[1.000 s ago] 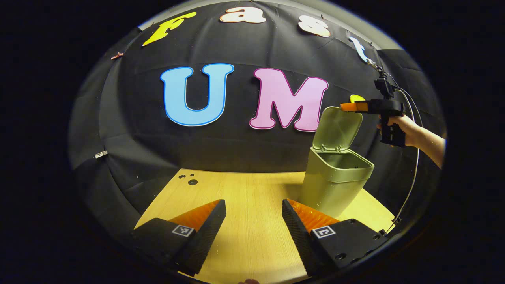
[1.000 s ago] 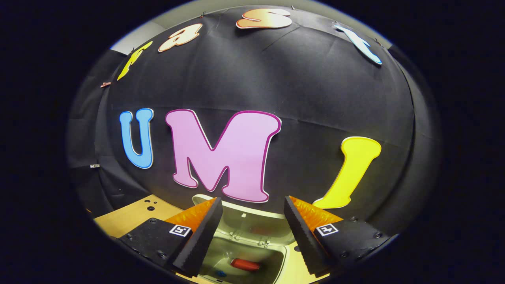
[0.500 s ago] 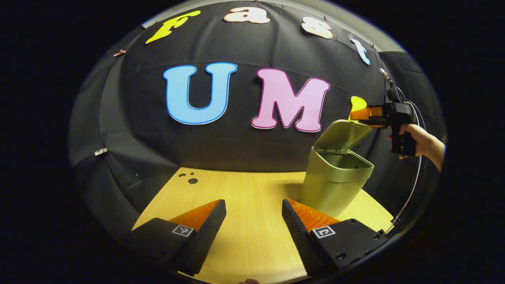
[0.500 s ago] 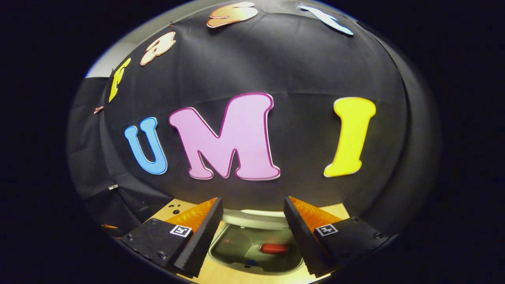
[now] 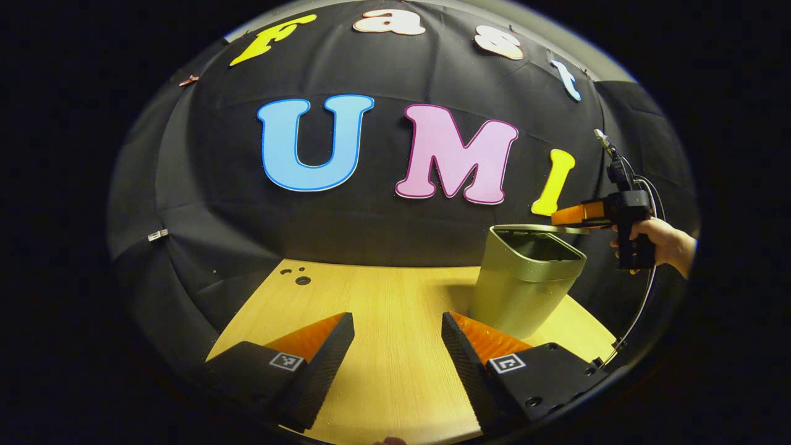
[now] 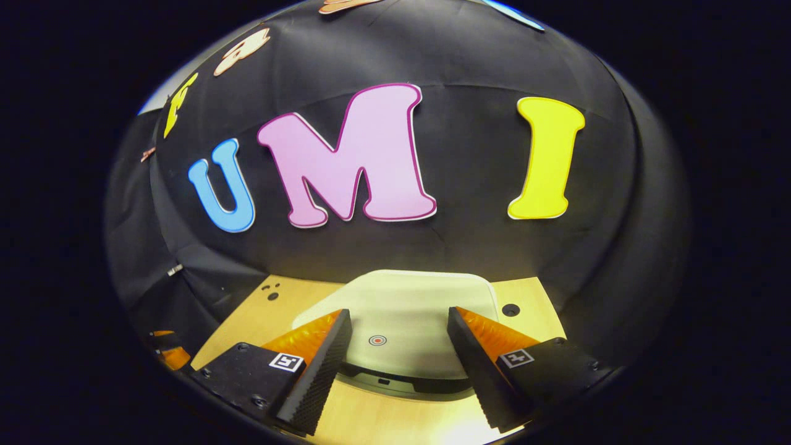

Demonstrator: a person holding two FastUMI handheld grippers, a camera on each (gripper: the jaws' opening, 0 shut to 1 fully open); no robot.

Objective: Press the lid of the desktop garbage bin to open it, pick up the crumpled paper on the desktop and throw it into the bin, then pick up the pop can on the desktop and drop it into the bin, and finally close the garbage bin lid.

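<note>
Left gripper view, left to right. A small clip is pinned to the black cloth wall at far left. A wooden table runs across the lower half; a few dark holes sit in its far left corner. The left gripper hangs low over the near table, fingers spread wide apart with only bare wood between them, holding nothing. The green bin stands upright on the right part of the table, just beyond the left gripper's right-hand finger, which overlaps the bin's base. The lid lies almost flat over the rim; a dark gap shows under it on the near side. At far right a hand holds the right gripper, fingers pointing left, tips at the lid's right edge; contact cannot be told. A cable hangs from the handle down to the table edge.

Right gripper view, left to right. Holes in the table at left. The right gripper is open, fingers well apart, directly above the pale lid, which has a small round red mark between the fingers. A dark slit shows beneath the lid's near edge. A single hole lies in the table right of the lid. The bin's inside is hidden, so paper and can cannot be seen.
</note>
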